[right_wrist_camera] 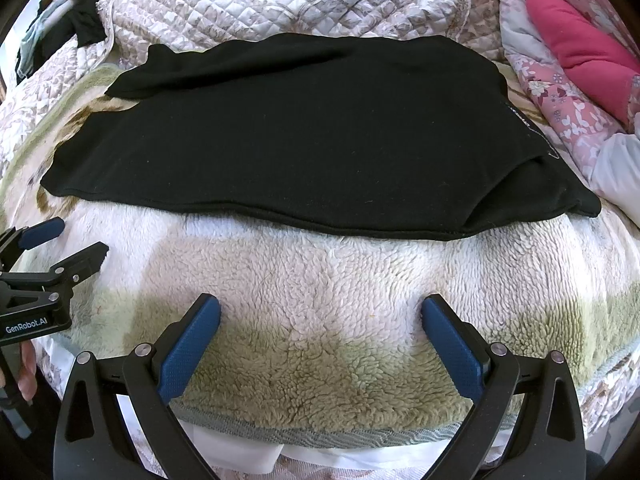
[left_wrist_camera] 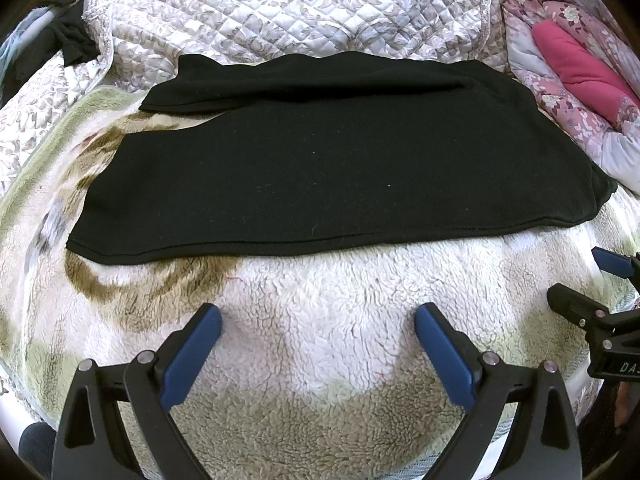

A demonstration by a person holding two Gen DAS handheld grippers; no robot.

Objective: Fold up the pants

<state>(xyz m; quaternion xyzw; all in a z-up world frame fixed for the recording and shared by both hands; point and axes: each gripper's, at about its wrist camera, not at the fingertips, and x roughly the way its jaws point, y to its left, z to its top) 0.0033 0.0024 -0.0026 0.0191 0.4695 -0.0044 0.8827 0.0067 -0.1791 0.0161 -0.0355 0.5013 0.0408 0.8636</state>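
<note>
- Both tongs are spread wide and hold nothing: the left tongs (left_wrist_camera: 318,316) sit at the lower middle of the left wrist view, the right tongs (right_wrist_camera: 320,308) at the lower middle of the right wrist view, each over bare fleece.
- Around them: a fluffy cream-and-green blanket (left_wrist_camera: 320,300) covers the bed, a quilted floral cover (left_wrist_camera: 280,8) fills the top of the frame, and a pink floral quilt (left_wrist_camera: 580,64) bunches at the upper right. Dark clothing (right_wrist_camera: 86,26) hangs at the upper left.
- Nothing lies between either tongs and the garment.
- "GenRobot.AI" reads on the left tool at the left edge of the right wrist view; small white lettering on the garment is unreadable.
- Black pants (right_wrist_camera: 300,132) lie flat across the middle of the frame on the blanket, legs stacked, hemmed edge nearest.
</note>
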